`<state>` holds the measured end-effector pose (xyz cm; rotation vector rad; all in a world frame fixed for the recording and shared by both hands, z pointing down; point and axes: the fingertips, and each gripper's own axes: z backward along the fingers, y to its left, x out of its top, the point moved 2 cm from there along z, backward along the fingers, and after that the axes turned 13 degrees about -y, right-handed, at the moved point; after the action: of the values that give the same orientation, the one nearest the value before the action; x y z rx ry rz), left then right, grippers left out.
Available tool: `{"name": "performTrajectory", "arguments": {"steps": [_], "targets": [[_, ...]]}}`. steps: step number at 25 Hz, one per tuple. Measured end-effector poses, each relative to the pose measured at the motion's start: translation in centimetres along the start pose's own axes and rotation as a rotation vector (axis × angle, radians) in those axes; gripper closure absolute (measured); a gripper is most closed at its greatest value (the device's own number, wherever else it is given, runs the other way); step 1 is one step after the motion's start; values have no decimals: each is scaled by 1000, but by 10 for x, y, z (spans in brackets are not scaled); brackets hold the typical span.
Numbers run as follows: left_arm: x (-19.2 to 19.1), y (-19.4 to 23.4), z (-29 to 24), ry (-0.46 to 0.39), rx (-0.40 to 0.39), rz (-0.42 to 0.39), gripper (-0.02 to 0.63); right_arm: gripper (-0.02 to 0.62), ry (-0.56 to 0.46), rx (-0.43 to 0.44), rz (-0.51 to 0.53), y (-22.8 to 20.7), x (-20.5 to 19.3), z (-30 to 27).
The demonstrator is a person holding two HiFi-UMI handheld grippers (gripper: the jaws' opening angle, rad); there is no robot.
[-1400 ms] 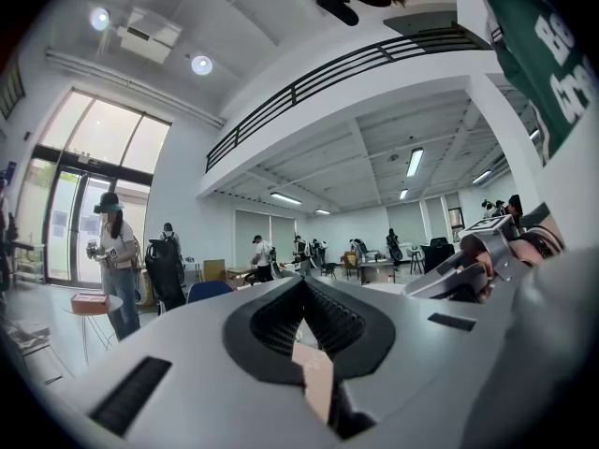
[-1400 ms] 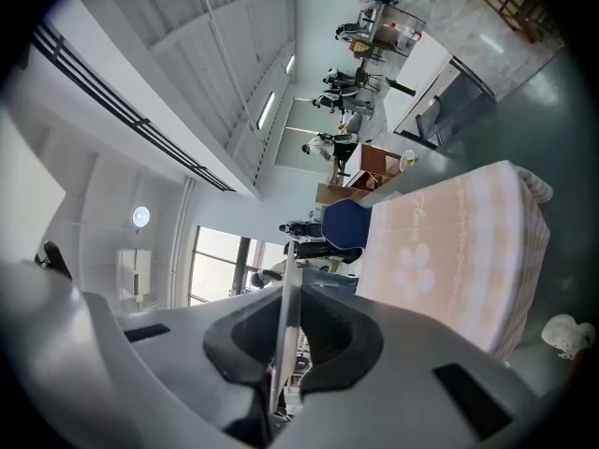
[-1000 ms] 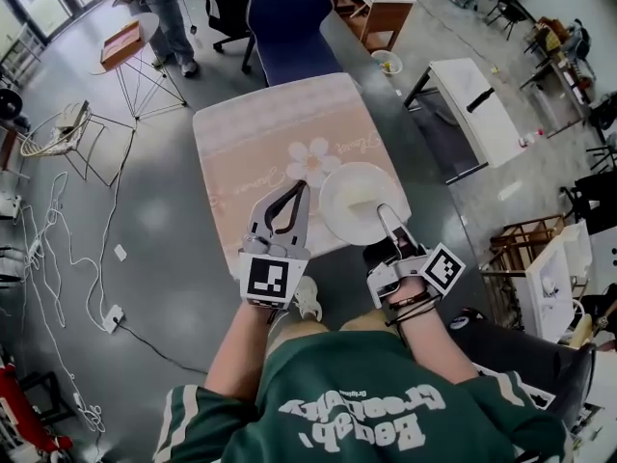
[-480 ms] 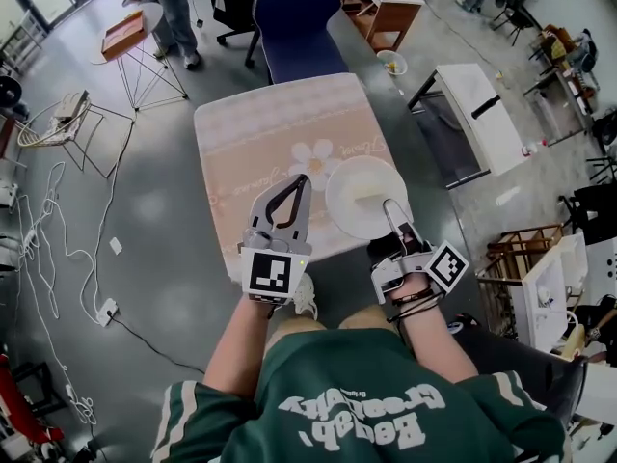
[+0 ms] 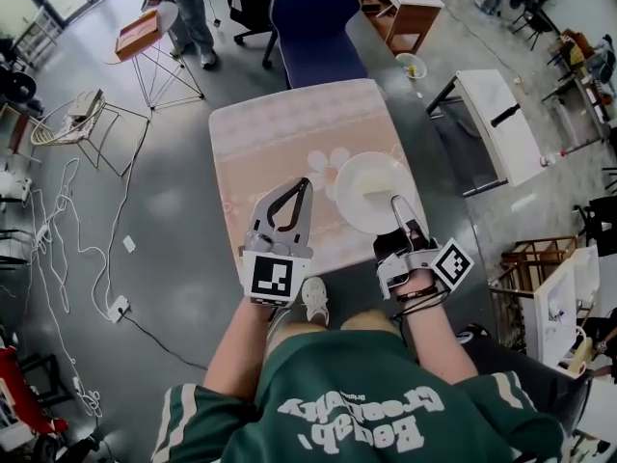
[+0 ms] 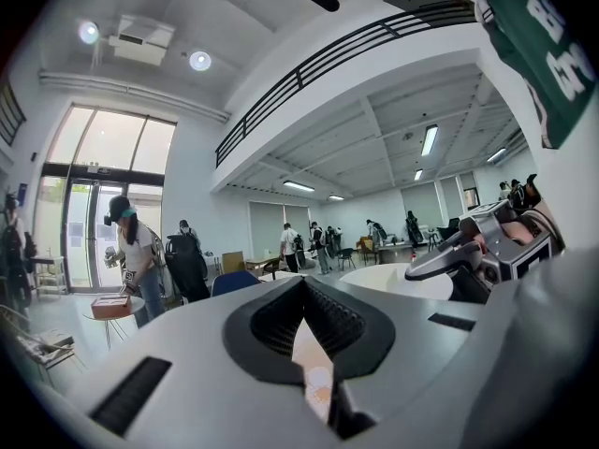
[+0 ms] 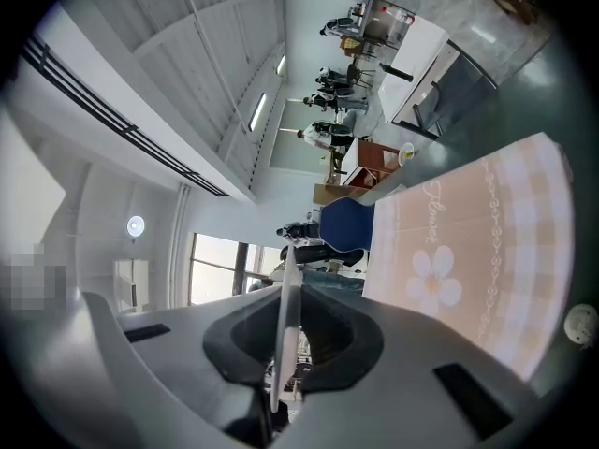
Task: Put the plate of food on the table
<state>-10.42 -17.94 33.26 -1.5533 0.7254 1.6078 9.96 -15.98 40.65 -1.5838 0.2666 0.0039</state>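
Between the clenched jaws of the right gripper (image 5: 398, 204) is the near rim of the plate (image 5: 368, 191), which extends ahead of it over the table (image 5: 280, 133). Judged rigid, smooth and breakable, and front-heavy on an edge hold, so it needs levelling. The left gripper (image 5: 303, 185) alongside is closed and empty.

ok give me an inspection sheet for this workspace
surface: square table with pink floral cloth.
job's things: round white plate at the cloth's near right part; food cannot be made out.
clutter: nothing seen on the cloth.
grippers: right gripper jaws shut on the plate's near rim; left gripper jaws shut, empty, above the near edge.
cables: white cables loose on the grey floor, left.
surroundings: blue chair at the far side, white side table right, person far left.
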Motion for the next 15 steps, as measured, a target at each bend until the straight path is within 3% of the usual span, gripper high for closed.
{"name": "performTrajectory", "arguments": {"steps": [15], "targets": [[-15,-2,-21,4,-11,42,597,563,23,-34,3,-7,-6,-3]]}}
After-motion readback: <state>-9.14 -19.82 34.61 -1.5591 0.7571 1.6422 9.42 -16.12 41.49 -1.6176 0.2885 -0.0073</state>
